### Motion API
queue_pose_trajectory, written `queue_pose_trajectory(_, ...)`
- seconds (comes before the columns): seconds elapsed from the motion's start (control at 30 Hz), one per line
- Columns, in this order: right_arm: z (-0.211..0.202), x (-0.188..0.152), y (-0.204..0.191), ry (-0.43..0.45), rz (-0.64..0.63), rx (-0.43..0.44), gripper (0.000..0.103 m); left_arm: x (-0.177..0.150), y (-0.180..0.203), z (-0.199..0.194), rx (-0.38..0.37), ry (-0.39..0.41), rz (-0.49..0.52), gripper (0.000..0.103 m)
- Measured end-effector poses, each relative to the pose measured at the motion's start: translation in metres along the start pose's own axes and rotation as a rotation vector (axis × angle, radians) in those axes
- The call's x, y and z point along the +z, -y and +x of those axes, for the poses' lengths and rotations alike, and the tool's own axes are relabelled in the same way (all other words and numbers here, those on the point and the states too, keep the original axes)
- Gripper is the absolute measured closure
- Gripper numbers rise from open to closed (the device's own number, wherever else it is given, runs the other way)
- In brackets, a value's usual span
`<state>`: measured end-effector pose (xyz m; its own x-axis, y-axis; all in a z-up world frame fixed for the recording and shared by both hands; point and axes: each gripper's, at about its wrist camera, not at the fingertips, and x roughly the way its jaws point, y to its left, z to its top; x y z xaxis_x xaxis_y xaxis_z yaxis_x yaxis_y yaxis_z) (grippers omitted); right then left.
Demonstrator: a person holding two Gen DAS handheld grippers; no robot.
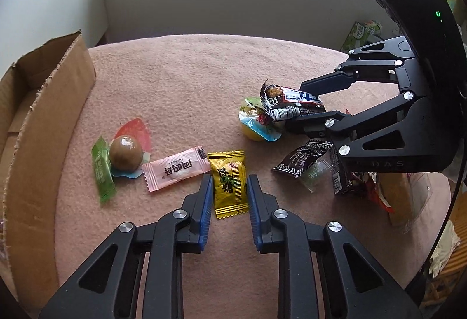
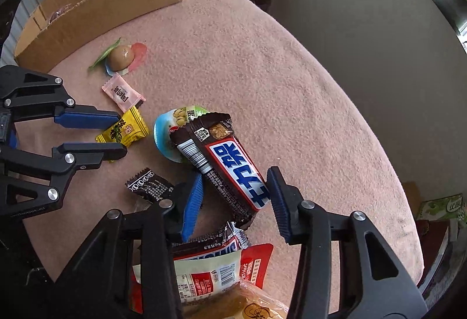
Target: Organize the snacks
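Observation:
My left gripper [image 1: 229, 190] is open, its blue pads on either side of a yellow candy packet [image 1: 229, 182] lying on the pink cloth; it also shows in the right wrist view [image 2: 124, 129]. My right gripper [image 2: 235, 196] is open around a brown Snickers bar [image 2: 224, 161], which leans on a yellow jelly cup [image 2: 165, 135]. From the left wrist view the bar [image 1: 292, 103] sits between the right gripper's fingers [image 1: 318, 85]. A pink candy [image 1: 175, 170], a brown jelly cup [image 1: 126, 155] and a green candy [image 1: 102, 173] lie to the left.
An open cardboard box [image 1: 43, 120] stands at the left edge of the cloth-covered table [image 1: 189, 80]; it also shows in the right wrist view [image 2: 102, 7]. A dark candy packet [image 2: 150, 186], a second Snickers [image 2: 210, 246] and bagged snacks [image 2: 219, 284] lie near my right gripper. White walls behind.

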<state>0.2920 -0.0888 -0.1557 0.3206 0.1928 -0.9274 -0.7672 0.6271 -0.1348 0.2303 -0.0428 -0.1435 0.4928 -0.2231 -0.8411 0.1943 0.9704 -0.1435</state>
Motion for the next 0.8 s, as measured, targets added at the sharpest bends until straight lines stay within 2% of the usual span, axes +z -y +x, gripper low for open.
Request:
queue_pose_trajectory(0.37,-0.035,-0.017,0.021,0.096,0.166,0.005,0.062,-0.017,-0.013,-0.016,-0.035,0.019,-0.027,0.083)
queue_pose_trajectory(0.53,-0.052,-0.022,0.029,0.143,0.244,0.037,0.062,-0.023,-0.013,-0.025,-0.050,0.028,-0.050,0.084)
queue_pose_trajectory(0.8,-0.098,-0.023,0.023,0.225,0.291,0.064,0.062,-0.030,-0.037,-0.065,-0.061,0.084,-0.078,0.084)
